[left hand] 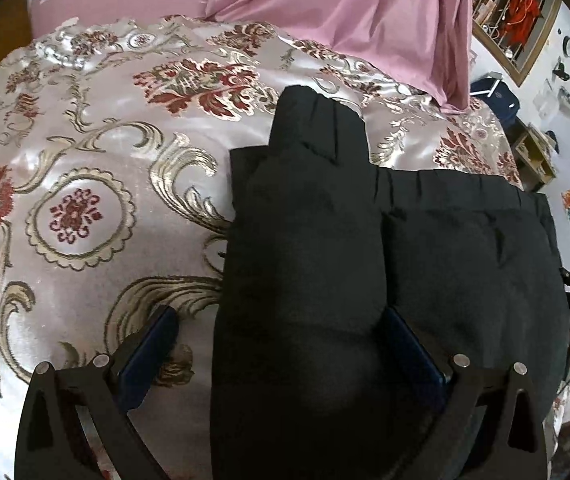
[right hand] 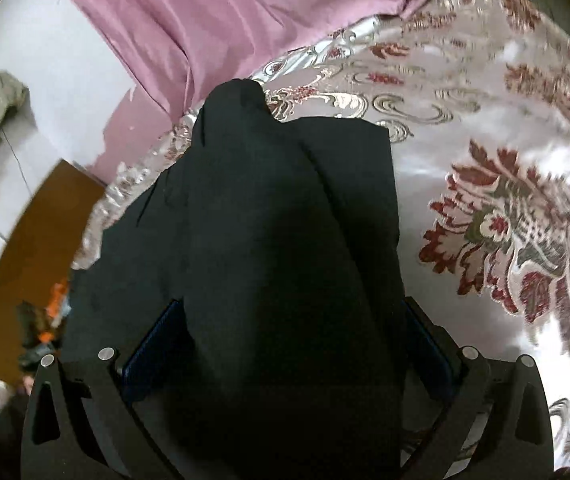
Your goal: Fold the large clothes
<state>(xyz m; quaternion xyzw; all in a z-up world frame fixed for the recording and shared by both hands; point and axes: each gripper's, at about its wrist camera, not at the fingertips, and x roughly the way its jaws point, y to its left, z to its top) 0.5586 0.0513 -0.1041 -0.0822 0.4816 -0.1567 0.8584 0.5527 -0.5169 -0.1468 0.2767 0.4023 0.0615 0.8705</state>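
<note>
A black garment [left hand: 465, 260] lies folded on a floral satin bedspread [left hand: 85, 140], with a narrower folded part [left hand: 317, 152] reaching toward the pink sheet. My left gripper [left hand: 281, 340] is open, its blue-padded fingers [left hand: 153, 344] wide apart. The garment's near fold runs between them, and bedspread shows between the cloth and the left finger. In the right wrist view the black garment [right hand: 265, 200] fills the middle and tapers to a raised tip [right hand: 237, 92]. My right gripper [right hand: 293, 332] is open too, and the cloth fills almost the whole gap between its fingers [right hand: 157, 340].
A pink sheet [left hand: 365, 12] is bunched at the far side of the bed, also seen as the pink sheet [right hand: 205, 12]. A barred window [left hand: 513, 12] and low shelves [left hand: 533, 152] are at the right. Brown floor [right hand: 25, 240] lies past the bed's left edge.
</note>
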